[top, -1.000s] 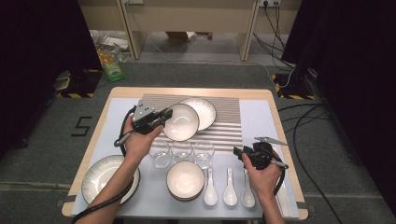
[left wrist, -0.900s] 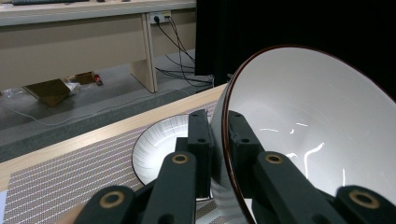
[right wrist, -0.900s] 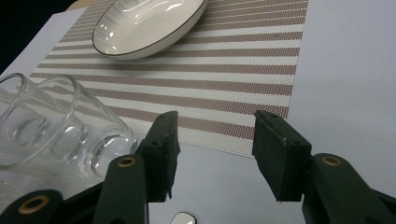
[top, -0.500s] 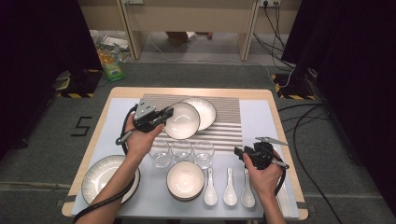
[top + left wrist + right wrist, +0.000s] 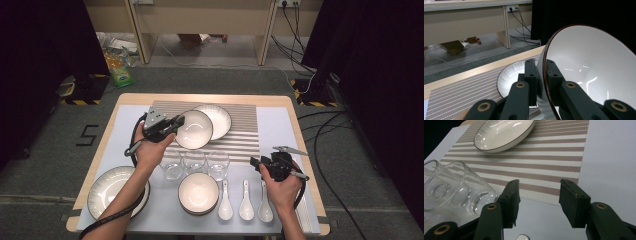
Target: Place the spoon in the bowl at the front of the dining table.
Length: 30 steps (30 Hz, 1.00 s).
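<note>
Because the table (image 5: 280,107) carries a striped mat (image 5: 240,135) as the placing surface, the bowl (image 5: 194,129) is held above the mat's left part, tilted, just beside a second bowl (image 5: 216,120) resting there. The bowl looks like glazed ceramic, so treat it as rigid, fairly heavy, slick and breakable; the rim is the proper grip point, and the left gripper (image 5: 539,82) is clamped across that rim, one jaw inside and one outside. The right gripper (image 5: 537,202) stands wide and empty near the glasses (image 5: 194,161).

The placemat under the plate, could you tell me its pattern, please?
The placemat has brown and white stripes, clearest in the right gripper view.
</note>
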Each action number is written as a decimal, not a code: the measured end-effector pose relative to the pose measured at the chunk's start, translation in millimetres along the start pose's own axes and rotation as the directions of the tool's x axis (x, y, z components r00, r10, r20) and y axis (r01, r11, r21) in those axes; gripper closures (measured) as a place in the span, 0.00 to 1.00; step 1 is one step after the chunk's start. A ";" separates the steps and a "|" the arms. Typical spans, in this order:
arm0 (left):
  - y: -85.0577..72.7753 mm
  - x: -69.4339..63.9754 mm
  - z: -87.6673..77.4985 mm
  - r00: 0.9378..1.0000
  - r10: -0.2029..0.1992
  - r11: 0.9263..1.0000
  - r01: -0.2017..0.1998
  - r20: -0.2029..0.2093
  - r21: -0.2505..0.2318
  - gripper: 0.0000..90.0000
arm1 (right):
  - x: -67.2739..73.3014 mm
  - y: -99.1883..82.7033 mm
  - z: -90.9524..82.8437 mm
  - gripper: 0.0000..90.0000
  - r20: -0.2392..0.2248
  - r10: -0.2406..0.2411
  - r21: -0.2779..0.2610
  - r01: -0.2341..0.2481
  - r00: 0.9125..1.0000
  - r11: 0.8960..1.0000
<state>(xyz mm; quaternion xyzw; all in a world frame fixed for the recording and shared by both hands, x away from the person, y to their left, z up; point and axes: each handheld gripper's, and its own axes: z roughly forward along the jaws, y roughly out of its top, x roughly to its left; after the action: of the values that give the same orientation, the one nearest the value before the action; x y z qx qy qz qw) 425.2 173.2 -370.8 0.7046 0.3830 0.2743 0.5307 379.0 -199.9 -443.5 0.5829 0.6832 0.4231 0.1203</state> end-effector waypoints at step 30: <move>5.8 6.1 15.0 1.000 -0.015 1.000 0.015 -0.017 0.005 0.91 | -0.1 -0.8 1.1 0.56 -0.008 0.013 0.005 -0.013 1.000 1.000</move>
<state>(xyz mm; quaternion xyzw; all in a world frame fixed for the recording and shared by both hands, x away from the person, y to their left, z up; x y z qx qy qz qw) 441.9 169.4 -369.7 0.7008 0.3936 0.2755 0.5274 379.2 -199.4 -444.8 0.5858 0.6810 0.4245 0.1132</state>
